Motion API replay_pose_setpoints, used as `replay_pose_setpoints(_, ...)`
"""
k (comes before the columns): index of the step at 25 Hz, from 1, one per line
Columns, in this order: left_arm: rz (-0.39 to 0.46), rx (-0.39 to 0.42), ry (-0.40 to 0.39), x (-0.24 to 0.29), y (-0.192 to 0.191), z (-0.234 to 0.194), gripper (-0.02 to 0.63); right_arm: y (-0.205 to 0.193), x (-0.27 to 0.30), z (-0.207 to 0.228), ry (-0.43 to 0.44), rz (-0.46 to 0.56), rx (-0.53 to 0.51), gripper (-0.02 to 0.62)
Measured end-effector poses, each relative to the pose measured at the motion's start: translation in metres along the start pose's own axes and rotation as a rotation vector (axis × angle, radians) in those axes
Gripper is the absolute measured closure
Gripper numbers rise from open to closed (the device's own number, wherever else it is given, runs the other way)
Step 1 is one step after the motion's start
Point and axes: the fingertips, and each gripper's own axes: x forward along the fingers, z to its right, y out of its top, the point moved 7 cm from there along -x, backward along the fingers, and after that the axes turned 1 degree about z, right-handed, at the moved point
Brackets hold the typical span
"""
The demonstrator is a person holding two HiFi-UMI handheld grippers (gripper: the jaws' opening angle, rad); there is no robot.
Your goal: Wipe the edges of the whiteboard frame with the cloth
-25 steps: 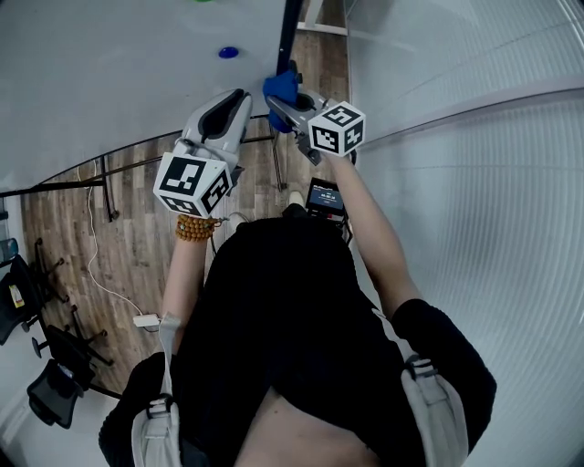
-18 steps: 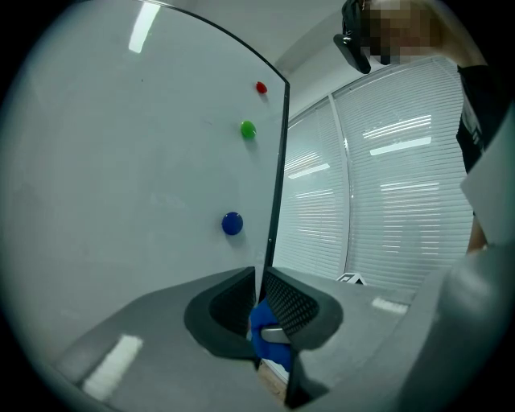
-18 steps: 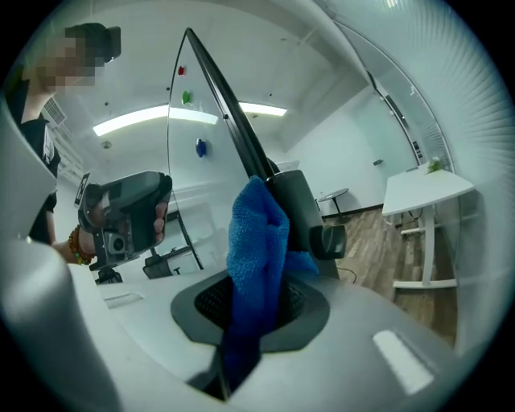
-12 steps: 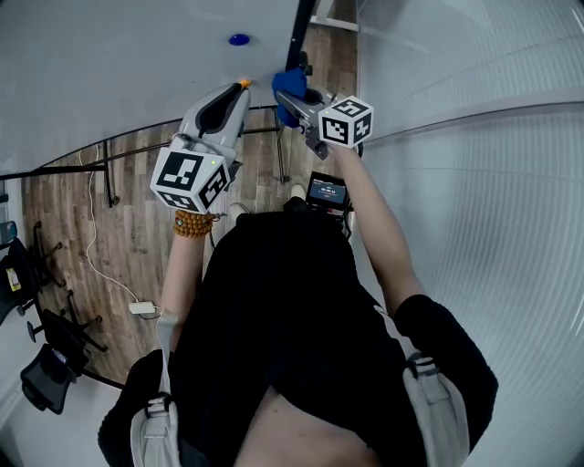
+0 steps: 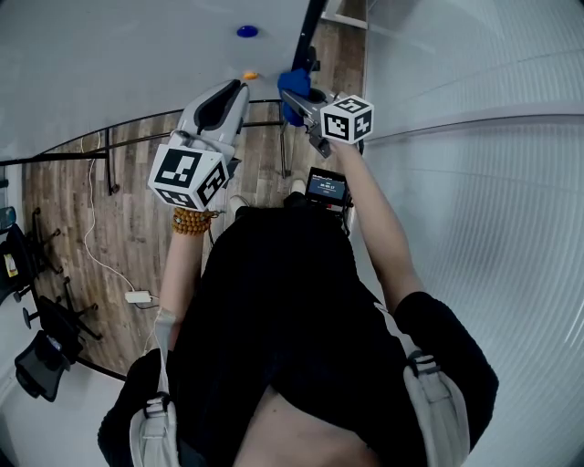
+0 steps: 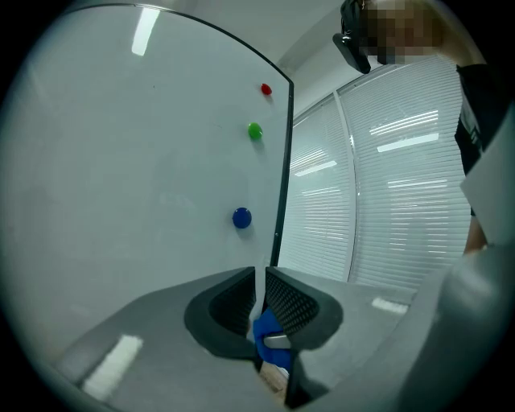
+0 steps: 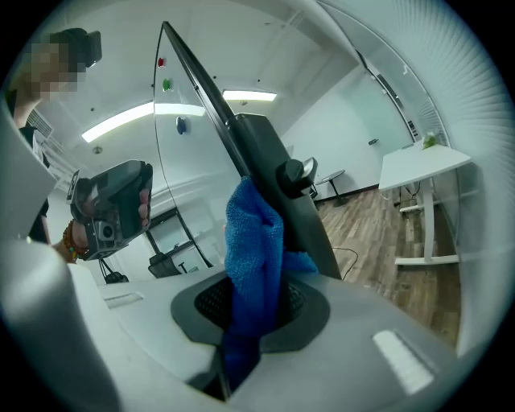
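The whiteboard (image 6: 121,161) is a white panel with a thin dark frame edge (image 6: 283,161) (image 7: 265,161) (image 5: 310,27). My right gripper (image 7: 249,306) (image 5: 299,96) is shut on a blue cloth (image 7: 253,257) (image 5: 292,82), and the cloth lies against that frame edge just below a round knob (image 7: 294,173). My left gripper (image 6: 259,298) (image 5: 239,88) points at the board face just left of the frame. Its jaws stand together with only a thin slit and hold nothing. Through the slit a bit of the blue cloth (image 6: 269,330) shows.
Red (image 6: 266,89), green (image 6: 255,130) and blue (image 6: 242,217) magnets sit on the board near the frame. A wall of white blinds (image 5: 474,182) runs close on the right. Office chairs (image 5: 36,356) and a cable (image 5: 137,296) lie on the wood floor; a white desk (image 7: 422,165) stands behind the board.
The right gripper with the cloth has shifted a little along the frame edge. The left gripper has stayed beside it, pointing at the board.
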Motion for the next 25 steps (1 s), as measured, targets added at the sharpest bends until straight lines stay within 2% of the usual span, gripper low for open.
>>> replay_pose_setpoints(5,-0.013,-0.015,0.024,-0.002,-0.005,-0.020,0.462,-0.013,0.021,0.012,0.001,-0.050,0.005,0.525)
replay_pose_setpoints(25,-0.015,-0.034,0.127,-0.027,-0.002,-0.023,0.462,-0.073,0.037,0.051,-0.021,-0.161,0.167,0.525)
